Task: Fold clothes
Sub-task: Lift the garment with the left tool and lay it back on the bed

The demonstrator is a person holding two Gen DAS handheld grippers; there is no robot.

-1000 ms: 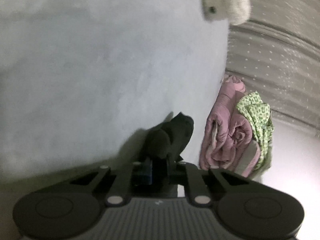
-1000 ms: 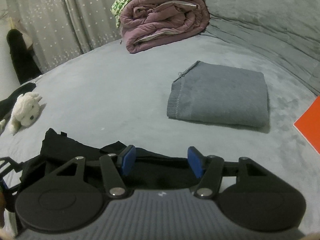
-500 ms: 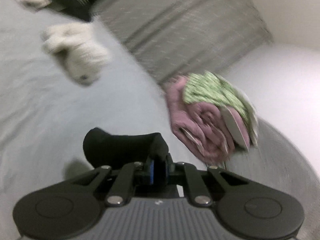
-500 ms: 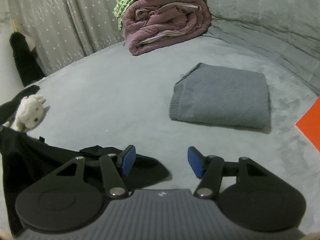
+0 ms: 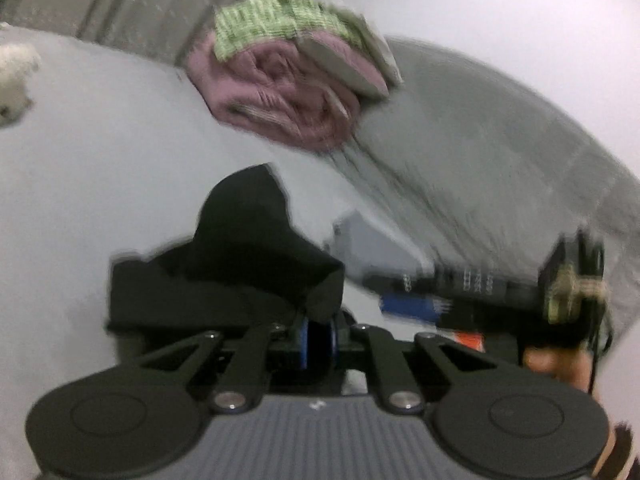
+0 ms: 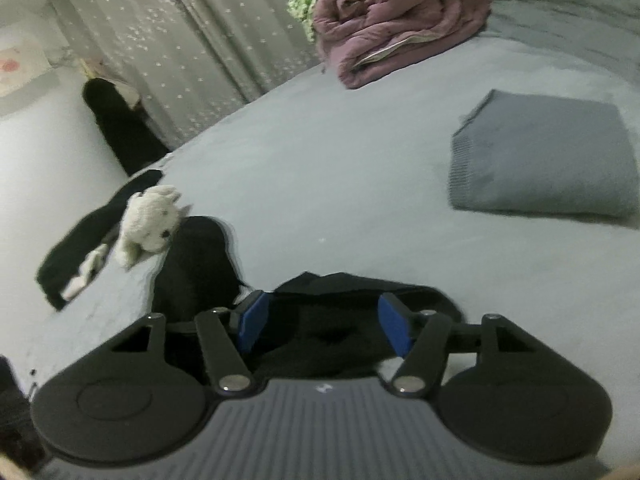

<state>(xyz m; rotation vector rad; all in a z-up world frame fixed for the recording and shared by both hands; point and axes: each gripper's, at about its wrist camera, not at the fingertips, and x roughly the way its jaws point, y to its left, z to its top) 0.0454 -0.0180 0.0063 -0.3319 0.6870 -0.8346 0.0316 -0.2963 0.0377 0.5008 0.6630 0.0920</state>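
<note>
Left tongs (image 5: 318, 336) lift and roll hard versus a second ago: then they sat low with a small bunch of the limp black fabric garment (image 5: 248, 264) pinched over the flat grey bed cover (image 6: 340, 168); now a wider flap of it rides up in front of them. Blue pads (image 5: 306, 340) are pressed nearly together on a fold of that cloth, so a firm pinch.

Right tongs (image 6: 322, 326) barely shift. Their jaws have just been opening a little further; they stand wide, black cloth lying between and under the blue pads (image 6: 252, 322), no pad pressing it. Not a grip.

Garment position, relative to the folded grey knit sweater (image 6: 544, 164): well apart from it, at the near bed edge, one end raised by the left tongs close to the white plush toy (image 6: 150, 220), the rest slack beneath the right tongs. In the left view the right tongs (image 5: 412, 306) sit just beside the lifted cloth. That view is motion-blurred, so the garment's shape is unclear.

Read: one end is being carried up and over, probably the start of a fold. Right side is free, so the cloth may drag instead of creasing.
</note>
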